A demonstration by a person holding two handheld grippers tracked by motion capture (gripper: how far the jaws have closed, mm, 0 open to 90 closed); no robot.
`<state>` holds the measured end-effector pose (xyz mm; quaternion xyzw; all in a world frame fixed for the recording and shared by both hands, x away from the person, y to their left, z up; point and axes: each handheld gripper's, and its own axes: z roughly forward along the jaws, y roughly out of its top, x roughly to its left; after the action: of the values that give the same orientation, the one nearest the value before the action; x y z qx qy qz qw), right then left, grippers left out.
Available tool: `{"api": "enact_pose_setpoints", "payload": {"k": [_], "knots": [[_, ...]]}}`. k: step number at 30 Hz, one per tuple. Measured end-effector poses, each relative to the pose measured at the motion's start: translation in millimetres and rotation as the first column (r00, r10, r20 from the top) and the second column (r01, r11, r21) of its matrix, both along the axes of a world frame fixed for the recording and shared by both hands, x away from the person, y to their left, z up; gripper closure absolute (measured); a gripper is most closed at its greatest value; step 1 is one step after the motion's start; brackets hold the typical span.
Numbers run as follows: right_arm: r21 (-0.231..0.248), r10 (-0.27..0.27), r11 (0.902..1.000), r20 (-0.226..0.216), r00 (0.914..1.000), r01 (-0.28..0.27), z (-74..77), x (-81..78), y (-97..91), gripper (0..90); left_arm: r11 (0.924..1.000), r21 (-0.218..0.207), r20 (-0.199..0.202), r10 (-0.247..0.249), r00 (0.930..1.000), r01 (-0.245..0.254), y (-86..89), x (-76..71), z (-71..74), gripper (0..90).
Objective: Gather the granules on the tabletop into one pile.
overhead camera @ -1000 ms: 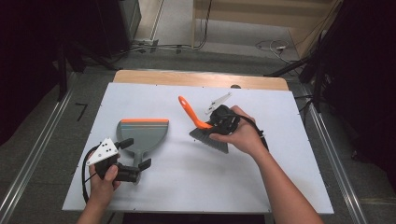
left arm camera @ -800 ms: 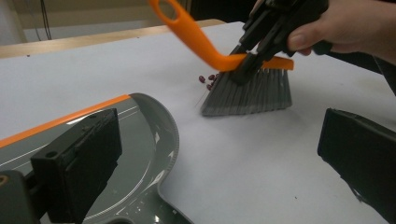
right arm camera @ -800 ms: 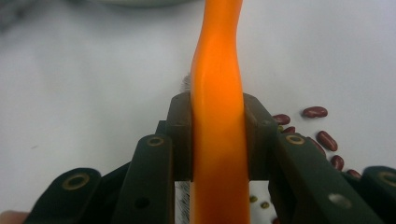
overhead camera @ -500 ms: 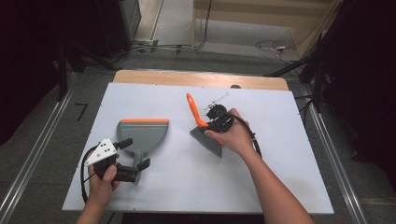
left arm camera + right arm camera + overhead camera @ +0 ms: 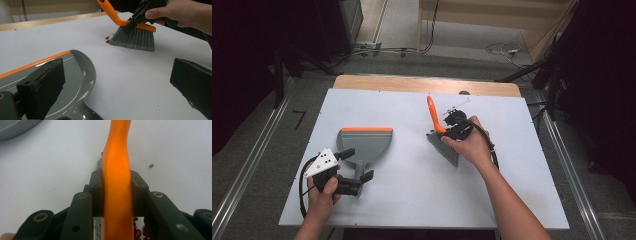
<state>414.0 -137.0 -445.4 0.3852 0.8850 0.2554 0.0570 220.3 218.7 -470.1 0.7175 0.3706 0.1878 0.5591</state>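
A grey dustpan [image 5: 364,142] with an orange front lip lies flat on the white table, and its pan [image 5: 75,75] shows in the left gripper view. My left gripper [image 5: 357,164] stands open at the pan's handle, one jaw over the pan and the other over bare table [image 5: 117,82]. My right gripper [image 5: 447,131] is shut on the orange handle [image 5: 117,182] of a hand brush [image 5: 136,37]. The brush's grey bristles [image 5: 446,149] rest on the table. A few small dark red beans [image 5: 107,39] lie at the bristles' edge [image 5: 138,232].
The white board [image 5: 412,200] sits on a wooden table whose far edge [image 5: 412,82] shows. Metal rails run along the floor on both sides. A single small bean [image 5: 151,165] lies on the board beyond the brush. Cables trail from both grippers.
The right hand has swung the brush so its handle points more straight away, and has brought it slightly lower toward the board. The left hand and the dustpan have stayed put.
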Motion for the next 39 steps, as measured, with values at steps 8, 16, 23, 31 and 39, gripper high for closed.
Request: {"api": "enact_pose_setpoints", "payload": {"k": [8, 16, 23, 31, 39], "knots": [[0.100, -0.015, 0.9949, -0.010, 0.9998, 0.016, 11.9, -2.8, 8.4, 68.0, 1.0000, 0.000, -0.003, -0.002, 1.0000, 0.002, -0.4, 1.0, -0.2, 0.2], [0.106, -0.078, 0.9908, -0.051, 0.9956, 0.084, -1.3, 6.5, 46.4, 68.1, 1.0000, 0.002, -0.003, -0.005, 1.0000, 0.005, -0.4, 0.8, -0.3, 0.2], [0.085, -0.165, 0.9817, -0.064, 0.9841, 0.171, -5.5, 15.5, 23.1, 67.8, 1.0000, -0.004, -0.002, -0.003, 1.0000, 0.003, 1.6, 0.9, -0.3, 0.2], [0.118, -0.191, 0.9732, -0.061, 0.9796, 0.197, 1.1, 11.9, -6.3, 68.0, 1.0000, 0.003, 0.000, -0.009, 1.0000, 0.009, -2.5, 0.5, 0.1, 0.2], [0.157, -0.139, 0.9785, 0.023, 0.9900, 0.134, 38.8, 19.9, -24.9, 68.0, 1.0000, 0.003, -0.005, -0.004, 1.0000, 0.004, -1.5, 0.0, -0.6, 0.2]]}}
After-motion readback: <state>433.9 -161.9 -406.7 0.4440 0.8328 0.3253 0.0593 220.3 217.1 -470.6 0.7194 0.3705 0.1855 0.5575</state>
